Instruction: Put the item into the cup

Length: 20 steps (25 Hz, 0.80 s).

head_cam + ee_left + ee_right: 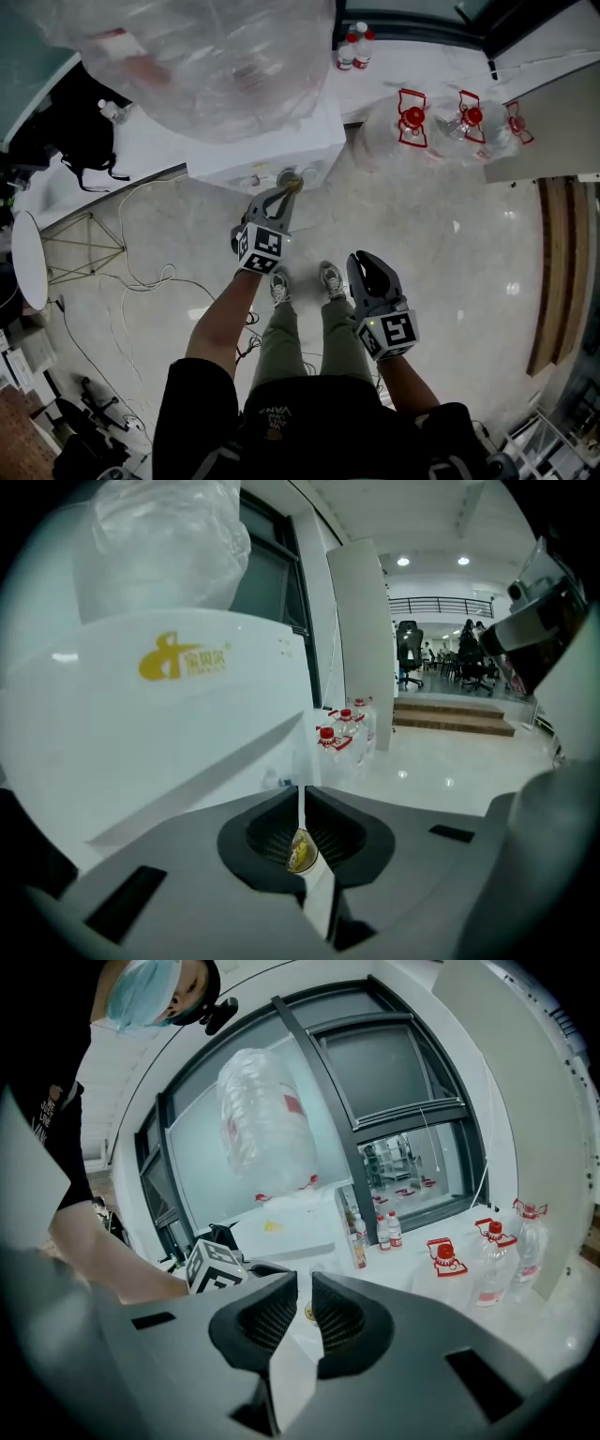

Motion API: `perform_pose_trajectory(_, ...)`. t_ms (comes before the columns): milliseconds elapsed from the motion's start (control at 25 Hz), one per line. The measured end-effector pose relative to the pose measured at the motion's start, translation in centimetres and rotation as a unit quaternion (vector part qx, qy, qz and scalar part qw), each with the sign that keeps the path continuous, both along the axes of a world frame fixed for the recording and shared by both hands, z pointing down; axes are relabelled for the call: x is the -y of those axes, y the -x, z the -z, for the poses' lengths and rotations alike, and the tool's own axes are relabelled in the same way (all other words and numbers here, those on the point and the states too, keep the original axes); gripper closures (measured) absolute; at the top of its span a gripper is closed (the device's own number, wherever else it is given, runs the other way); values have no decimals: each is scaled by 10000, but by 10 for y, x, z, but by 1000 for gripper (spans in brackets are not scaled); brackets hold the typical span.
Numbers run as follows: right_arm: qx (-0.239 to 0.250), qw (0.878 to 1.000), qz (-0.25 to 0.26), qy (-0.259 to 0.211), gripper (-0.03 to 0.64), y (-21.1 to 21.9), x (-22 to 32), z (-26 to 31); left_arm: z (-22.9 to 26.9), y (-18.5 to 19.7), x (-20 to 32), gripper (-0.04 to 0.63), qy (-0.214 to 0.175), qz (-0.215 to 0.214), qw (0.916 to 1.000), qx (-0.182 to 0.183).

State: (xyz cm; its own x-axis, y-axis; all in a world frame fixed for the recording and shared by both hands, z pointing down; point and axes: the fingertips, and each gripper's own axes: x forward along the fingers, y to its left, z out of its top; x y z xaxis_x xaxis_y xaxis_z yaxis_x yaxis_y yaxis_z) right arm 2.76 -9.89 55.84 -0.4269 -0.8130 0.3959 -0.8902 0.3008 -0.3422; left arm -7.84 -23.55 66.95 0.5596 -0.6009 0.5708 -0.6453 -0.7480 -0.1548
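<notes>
So the small yellow item [301, 851] is pinched tight in the left gripper [289, 190] up by the white box [272, 150], the right gripper [302, 1312] is held slightly parted and empty, no cup can be spotted, and the drop's not done yet.

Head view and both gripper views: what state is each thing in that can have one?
Left claw: shut on the small round gold item.
Right claw: slightly open, nothing between the jaws.
Small clear bottles with red caps: upright, capped.
Large clear plastic bag: resting on the white box.
</notes>
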Motion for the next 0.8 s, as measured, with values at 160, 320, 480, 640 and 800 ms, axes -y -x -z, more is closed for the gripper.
perform_pose_trajectory(160,4,9999,133,-69,569,9,-1,19,37,13,-13,566,-100,148,9996,-196)
perform_pose_trajectory(320,-3,9994,254,-249,569,18,2,45,73,26,-29,572,-199,264,9988,-358)
perform_pose_trajectory(480,-165,9979,513,-362,569,27,2,61,105,35,-45,575,-323,247,9981,-473)
perform_pose_trajectory(640,-198,9968,609,-488,569,35,2,80,142,44,-61,575,-467,316,9962,-664)
perform_pose_trajectory(800,-246,9950,716,-645,569,43,2,99,178,51,-78,575,-617,458,9930,-892)
